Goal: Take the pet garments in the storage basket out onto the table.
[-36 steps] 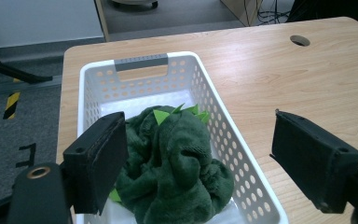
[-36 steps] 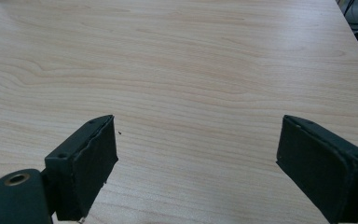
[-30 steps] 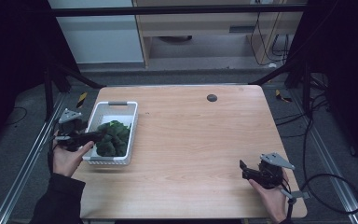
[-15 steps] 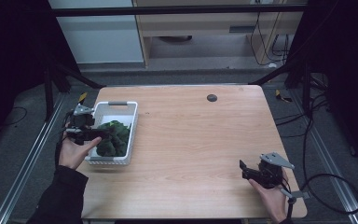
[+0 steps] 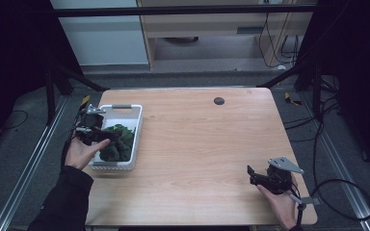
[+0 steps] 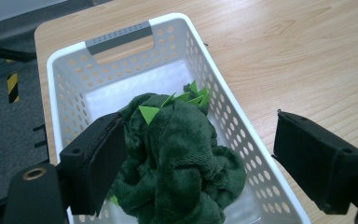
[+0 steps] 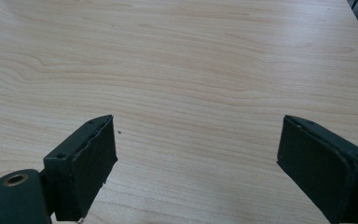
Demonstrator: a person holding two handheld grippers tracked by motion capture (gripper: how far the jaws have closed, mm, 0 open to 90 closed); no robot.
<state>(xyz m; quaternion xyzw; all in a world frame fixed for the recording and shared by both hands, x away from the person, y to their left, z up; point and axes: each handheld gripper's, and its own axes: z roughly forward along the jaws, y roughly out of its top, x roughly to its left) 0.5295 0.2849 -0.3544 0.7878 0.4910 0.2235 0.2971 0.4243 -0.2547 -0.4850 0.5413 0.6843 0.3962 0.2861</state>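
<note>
Jaws spread wide, the left gripper [image 6: 196, 158] hangs directly above a dark green plush toy [image 6: 177, 158] heaped in a white perforated basket [image 6: 242, 140]. Soft and light, it should yield; the bunched middle between the jaws looks the surest hold. The right gripper [image 7: 196, 158] rests open over bare table.

1. The basket [image 6: 242, 140] looks like white perforated plastic, slightly glossy, with a grey handle strip.
2. The dark green toy [image 6: 177, 158] in it is fuzzy plush cloth with smooth felt-like spikes.
3. The table [image 5: 207, 144] is pale matt wood grain.
4. Both grippers' jaws look matt black plastic.
</note>
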